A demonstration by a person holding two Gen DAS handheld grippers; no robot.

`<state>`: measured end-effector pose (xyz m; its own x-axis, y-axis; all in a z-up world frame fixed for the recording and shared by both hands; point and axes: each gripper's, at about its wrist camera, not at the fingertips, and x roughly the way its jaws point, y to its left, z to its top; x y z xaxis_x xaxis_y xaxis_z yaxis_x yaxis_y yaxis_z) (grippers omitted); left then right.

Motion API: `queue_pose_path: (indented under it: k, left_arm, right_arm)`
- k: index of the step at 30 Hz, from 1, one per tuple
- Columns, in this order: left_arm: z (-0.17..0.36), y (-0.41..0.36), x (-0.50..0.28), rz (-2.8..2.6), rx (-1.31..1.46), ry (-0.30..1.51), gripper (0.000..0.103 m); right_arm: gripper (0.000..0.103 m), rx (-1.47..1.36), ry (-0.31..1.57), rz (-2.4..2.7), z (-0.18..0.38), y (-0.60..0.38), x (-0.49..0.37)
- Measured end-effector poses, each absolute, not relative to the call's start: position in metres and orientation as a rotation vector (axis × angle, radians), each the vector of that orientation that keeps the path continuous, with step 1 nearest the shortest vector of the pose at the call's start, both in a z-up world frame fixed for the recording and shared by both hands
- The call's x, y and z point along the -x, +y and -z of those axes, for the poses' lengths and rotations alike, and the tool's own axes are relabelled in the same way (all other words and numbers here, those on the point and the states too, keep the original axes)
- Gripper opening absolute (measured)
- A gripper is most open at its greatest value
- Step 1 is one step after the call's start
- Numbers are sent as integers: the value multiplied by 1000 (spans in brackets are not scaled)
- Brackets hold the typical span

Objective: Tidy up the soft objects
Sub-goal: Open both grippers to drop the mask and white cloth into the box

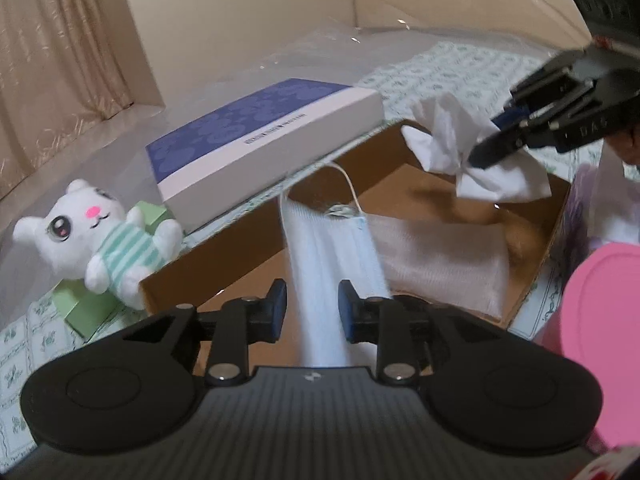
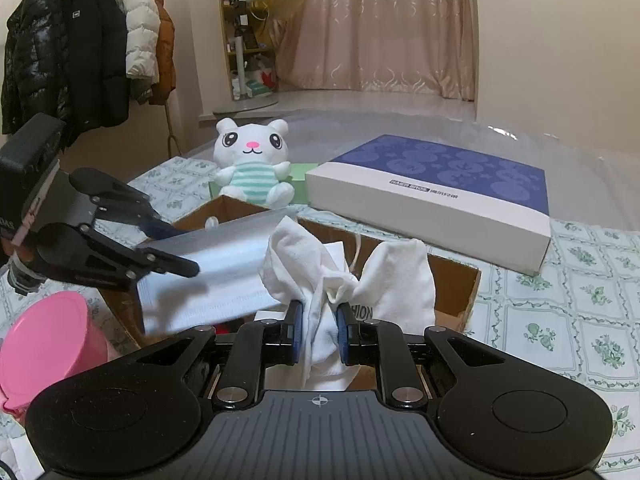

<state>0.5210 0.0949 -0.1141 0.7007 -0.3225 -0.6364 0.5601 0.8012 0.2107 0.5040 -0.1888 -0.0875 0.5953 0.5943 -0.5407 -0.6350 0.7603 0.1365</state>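
My left gripper [image 1: 313,306] is shut on a pale blue face mask [image 1: 332,252] and holds it over the open cardboard box [image 1: 224,252]; the mask's ear loop hangs free. In the right wrist view the left gripper [image 2: 176,248] and the mask [image 2: 224,276] are at left. My right gripper [image 2: 319,334] is shut on a white sock [image 2: 400,280], bunched between the pads above the box [image 2: 468,292]. The sock [image 1: 444,136] and right gripper [image 1: 492,140] show at upper right in the left wrist view. A pinkish cloth [image 1: 436,256] lies inside the box.
A white plush cat [image 2: 252,164] in a green striped shirt sits on a green box [image 1: 84,312] behind the cardboard box. A flat blue and white box [image 2: 440,196] lies to the right. A pink lidded container [image 2: 44,336] stands at left. The tablecloth [image 2: 560,320] is floral.
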Motion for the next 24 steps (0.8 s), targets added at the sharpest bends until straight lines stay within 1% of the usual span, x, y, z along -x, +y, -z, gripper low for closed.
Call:
queue_pose_path:
  k: [5, 6, 8, 10, 12, 14, 16, 24]
  left_arm:
    - [102, 112, -516, 439, -376, 619, 27]
    - [101, 115, -515, 422, -362, 618, 29]
    - [97, 120, -511, 396, -335, 622, 31]
    - [95, 124, -507, 371, -311, 625, 32]
    - [92, 128, -502, 351, -287, 636, 34]
    - [90, 131, -498, 323, -267, 649, 35]
    - [86, 135, -493, 284, -249, 669, 38]
    - [62, 150, -447, 170, -131, 698, 38]
  right_arm:
    - [17, 74, 600, -720, 84, -184, -505]
    - [18, 80, 598, -717, 83, -182, -505]
    - [27, 86, 592, -699, 82, -179, -506]
    - [54, 79, 598, -670, 80, -175, -509]
    - [63, 62, 573, -641, 77, -175, -508]
    - [63, 58, 558, -632, 73, -176, -506]
    - [63, 66, 561, -630, 69, -177, -504]
    - [63, 50, 607, -612, 59, -194, -480]
